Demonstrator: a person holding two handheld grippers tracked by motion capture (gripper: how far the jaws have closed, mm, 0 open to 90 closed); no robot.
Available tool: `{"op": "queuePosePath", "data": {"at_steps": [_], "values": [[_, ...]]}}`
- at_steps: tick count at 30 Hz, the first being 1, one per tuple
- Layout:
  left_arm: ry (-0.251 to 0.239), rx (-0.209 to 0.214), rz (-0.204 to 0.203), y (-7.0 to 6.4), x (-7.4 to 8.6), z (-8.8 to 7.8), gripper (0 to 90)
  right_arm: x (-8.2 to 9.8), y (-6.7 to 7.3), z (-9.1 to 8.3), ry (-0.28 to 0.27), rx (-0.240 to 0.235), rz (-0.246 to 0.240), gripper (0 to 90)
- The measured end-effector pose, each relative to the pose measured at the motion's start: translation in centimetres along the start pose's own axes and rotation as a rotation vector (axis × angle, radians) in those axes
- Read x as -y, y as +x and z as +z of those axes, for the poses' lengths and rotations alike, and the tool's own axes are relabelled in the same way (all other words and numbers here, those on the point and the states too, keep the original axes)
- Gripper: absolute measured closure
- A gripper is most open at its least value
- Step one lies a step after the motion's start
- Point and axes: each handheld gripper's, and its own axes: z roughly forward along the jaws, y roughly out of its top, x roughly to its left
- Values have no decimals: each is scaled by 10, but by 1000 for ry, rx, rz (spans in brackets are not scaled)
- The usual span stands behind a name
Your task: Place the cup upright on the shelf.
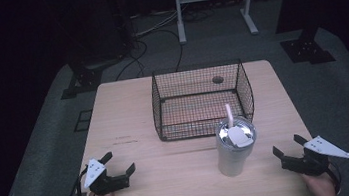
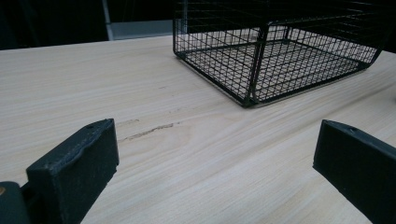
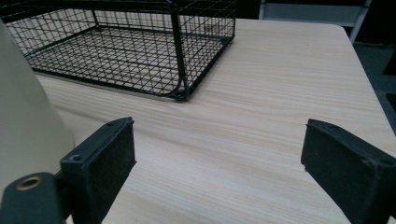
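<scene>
Both grippers' jaws spread, left gripper (image 1: 119,163), right gripper (image 1: 287,145), tumbler (image 1: 236,150) unlabelled, wire basket (image 1: 202,99)

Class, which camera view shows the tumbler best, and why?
The high view: the whole tumbler shows, upright with lid and straw, just in front of the basket. The right gripper view catches a slice of its pale wall at the left edge.

obstacles: wire basket (image 1: 202,99), tumbler (image 1: 235,147) | free: table (image 1: 171,171) front-left
</scene>
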Motion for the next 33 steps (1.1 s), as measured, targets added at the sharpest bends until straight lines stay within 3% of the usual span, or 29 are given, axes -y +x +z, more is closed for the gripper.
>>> {"op": "queuePosePath", "data": {"at_steps": [11, 17, 20, 33], "values": [[-5, 2, 9, -1, 0, 0, 0, -11, 9, -5, -4, -97, -45, 93], [-4, 2, 9, -1, 0, 0, 0, -25, 21, -12, 5, -176, -130, 92], [-2, 1, 13, -2, 0, 0, 0, -29, 24, -12, 11, -186, -158, 92], [-4, 2, 9, -1, 0, 0, 0, -40, 35, -17, 11, -255, -198, 92]]}}
